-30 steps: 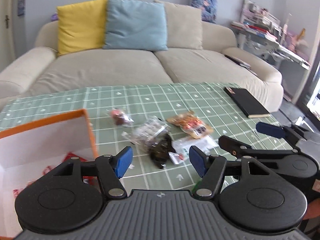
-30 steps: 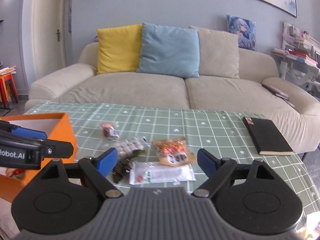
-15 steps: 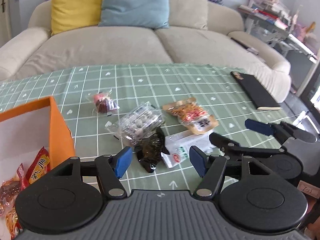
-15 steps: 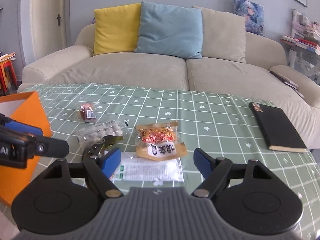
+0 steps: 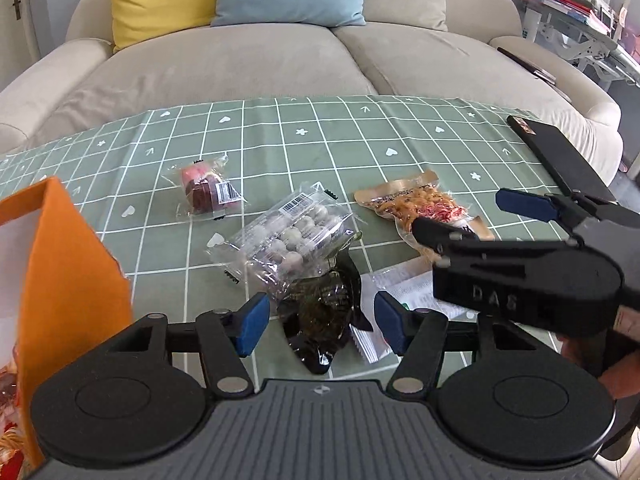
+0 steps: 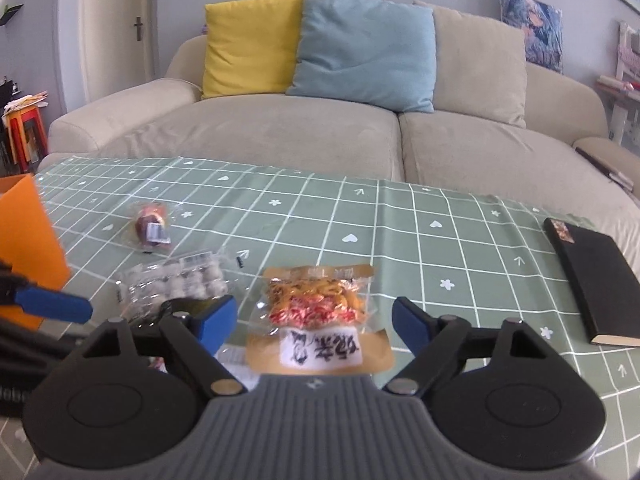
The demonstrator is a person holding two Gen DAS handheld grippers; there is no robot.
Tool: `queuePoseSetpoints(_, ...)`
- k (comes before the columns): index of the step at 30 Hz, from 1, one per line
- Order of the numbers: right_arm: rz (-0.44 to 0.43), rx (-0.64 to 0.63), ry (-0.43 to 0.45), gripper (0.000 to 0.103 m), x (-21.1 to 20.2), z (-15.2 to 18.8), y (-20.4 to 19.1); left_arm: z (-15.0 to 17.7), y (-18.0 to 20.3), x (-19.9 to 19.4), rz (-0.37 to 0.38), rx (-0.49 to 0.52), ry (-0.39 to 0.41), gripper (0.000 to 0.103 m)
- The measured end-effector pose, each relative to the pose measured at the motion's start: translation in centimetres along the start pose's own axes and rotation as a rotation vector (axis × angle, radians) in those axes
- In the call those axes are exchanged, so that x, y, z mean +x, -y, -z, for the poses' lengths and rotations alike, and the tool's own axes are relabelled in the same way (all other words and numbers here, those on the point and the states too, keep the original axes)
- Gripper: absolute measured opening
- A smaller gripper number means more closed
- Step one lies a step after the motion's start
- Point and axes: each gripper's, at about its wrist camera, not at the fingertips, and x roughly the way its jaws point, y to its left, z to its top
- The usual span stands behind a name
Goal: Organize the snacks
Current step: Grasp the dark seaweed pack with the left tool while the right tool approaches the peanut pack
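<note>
Several snack packets lie on the green checked tablecloth (image 5: 360, 140). My left gripper (image 5: 322, 326) hovers low over a dark packet (image 5: 320, 300); its jaws are closing with the packet between the blue pads, which do not press on it. Beyond it lie a clear packet of pale balls (image 5: 292, 236), a small red packet (image 5: 204, 192) and a white packet (image 5: 408, 288). My right gripper (image 6: 316, 320) straddles an orange-yellow packet (image 6: 316, 304); its jaws are opening and clear of it. An orange box (image 5: 72, 264) stands at the left.
A black notebook (image 6: 588, 280) lies at the table's right edge. A beige sofa (image 6: 280, 132) with yellow and blue cushions runs behind the table. The orange box holds red snack wrappers (image 5: 8, 400). My right gripper (image 5: 476, 216) crosses the left wrist view, close by.
Both grippers have come forward and down toward the snacks. The dark packet now sits between the left pads and the orange-yellow packet between the right pads. The snacks have not moved.
</note>
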Motion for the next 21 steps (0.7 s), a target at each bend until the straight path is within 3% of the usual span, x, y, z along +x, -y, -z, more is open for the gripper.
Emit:
queuePoseSetpoints(12, -0.049, 0.135, -0.062, 0.089, 4.3, -0.4, 1.5, -0.3, 0.2, 2.5, 0.004, 0.003, -0.063, 0.06)
queuePoseSetpoints(15, -0.048, 0.131, -0.076, 0.09, 4.7, -0.2, 1.4, -0.3, 0.2, 2.8, 0.0, 0.004, -0.063, 0.059)
queuePoseSetpoints(21, -0.032, 0.108, -0.088, 0.087, 5.0, 0.2, 1.1, -0.3, 0.3, 2.9, 0.011, 0.01, -0.061, 0.047)
